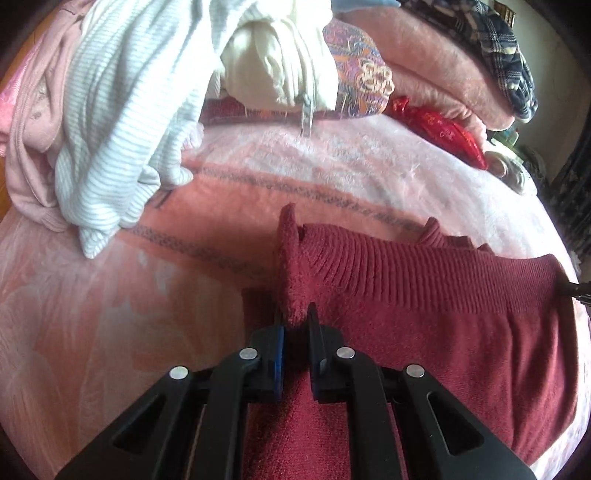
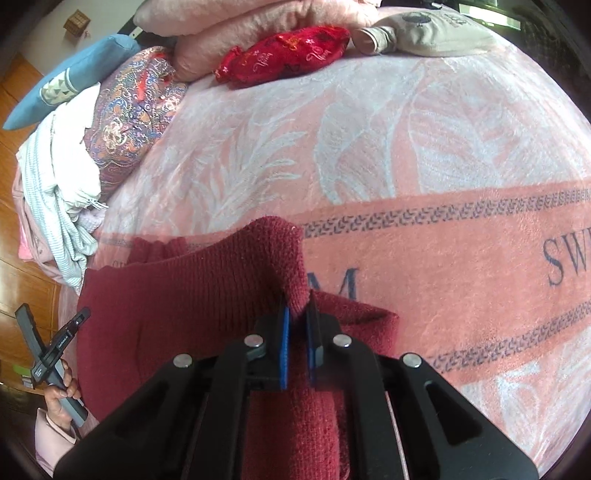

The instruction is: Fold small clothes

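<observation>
A dark red knit garment (image 1: 424,295) hangs stretched between my two grippers above the pink patterned blanket (image 1: 110,295). My left gripper (image 1: 295,317) is shut on one corner of its ribbed edge, which sticks up between the blue pads. In the right wrist view the same red knit garment (image 2: 192,302) spreads to the left, and my right gripper (image 2: 298,310) is shut on its other corner. The other hand-held tool (image 2: 48,354) shows at the left edge there, held by a hand.
A heap of white ribbed and pale pink clothes (image 1: 110,129) lies at the left. Behind are a patterned cushion (image 2: 136,107), a red pouch (image 2: 288,51), folded pink bedding (image 1: 443,62) and a beige garment (image 2: 424,33). The blanket (image 2: 406,147) stretches wide to the right.
</observation>
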Available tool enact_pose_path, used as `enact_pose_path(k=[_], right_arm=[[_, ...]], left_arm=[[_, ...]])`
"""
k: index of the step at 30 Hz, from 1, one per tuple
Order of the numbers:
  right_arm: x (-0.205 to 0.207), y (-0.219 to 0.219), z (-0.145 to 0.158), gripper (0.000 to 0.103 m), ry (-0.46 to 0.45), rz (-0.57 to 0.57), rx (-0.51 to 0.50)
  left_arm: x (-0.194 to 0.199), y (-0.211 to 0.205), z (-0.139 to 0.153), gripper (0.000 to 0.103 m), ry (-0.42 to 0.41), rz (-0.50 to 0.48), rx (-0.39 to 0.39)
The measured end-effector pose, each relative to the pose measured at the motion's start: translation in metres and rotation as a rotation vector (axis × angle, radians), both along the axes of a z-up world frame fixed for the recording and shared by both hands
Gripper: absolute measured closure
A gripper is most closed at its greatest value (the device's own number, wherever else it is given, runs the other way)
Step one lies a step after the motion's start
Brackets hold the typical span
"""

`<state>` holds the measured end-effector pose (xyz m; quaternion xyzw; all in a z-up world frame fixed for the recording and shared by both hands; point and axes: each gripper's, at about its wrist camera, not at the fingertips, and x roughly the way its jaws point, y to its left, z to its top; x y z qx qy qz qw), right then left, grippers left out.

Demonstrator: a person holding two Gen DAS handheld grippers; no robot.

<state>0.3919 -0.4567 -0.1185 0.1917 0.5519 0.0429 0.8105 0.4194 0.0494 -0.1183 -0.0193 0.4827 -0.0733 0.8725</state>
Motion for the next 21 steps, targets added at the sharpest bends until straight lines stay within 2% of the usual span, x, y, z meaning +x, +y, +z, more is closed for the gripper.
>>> enact_pose_path(k=[3,4,5,6,8,9,10,12,13,15,17,21], right_arm=[[-0.003,0.0,-0.003,0.081,0.03,-0.016,-0.022],[-0.007,-0.001,-0.001,0.072,0.034,-0.013,-0.032],[-0.013,-0.001,0.004,0.07,0.028,-0.005,-0.031],[-0.02,-0.003,0.01,0.07,0.023,0.006,-0.031],[-0.041,-0.005,0.027,0.068,0.022,0.036,-0.024],[-0.054,-0.006,0.033,0.067,0.023,0.053,-0.017],[-0.068,-0.008,0.039,0.064,0.03,0.067,-0.014],[-0.098,-0.01,0.045,0.059,0.055,0.096,0.003],[-0.115,-0.01,0.046,0.054,0.066,0.115,0.023],[-0.146,-0.006,0.045,0.052,0.088,0.15,0.042],[-0.173,0.0,0.037,0.049,0.12,0.179,0.032],[-0.191,0.009,0.014,0.049,0.176,0.171,0.033]], left_arm=[[-0.002,0.003,-0.005,0.081,0.031,0.005,0.024],[-0.004,0.005,-0.002,0.07,0.037,0.011,0.032],[-0.008,0.007,0.002,0.061,0.046,0.008,0.031],[-0.012,0.009,0.008,0.058,0.045,0.002,0.034],[-0.026,0.015,0.022,0.038,0.054,-0.004,0.045],[-0.033,0.018,0.028,0.034,0.067,-0.013,0.025],[-0.045,0.022,0.034,0.032,0.077,-0.029,0.0],[-0.074,0.032,0.041,0.032,0.094,-0.045,0.001],[-0.086,0.036,0.04,0.031,0.105,-0.051,-0.001],[-0.112,0.045,0.037,0.031,0.124,-0.053,-0.025],[-0.134,0.049,0.027,0.031,0.157,-0.063,-0.052],[-0.154,0.038,0.007,0.031,0.202,-0.084,-0.015]])
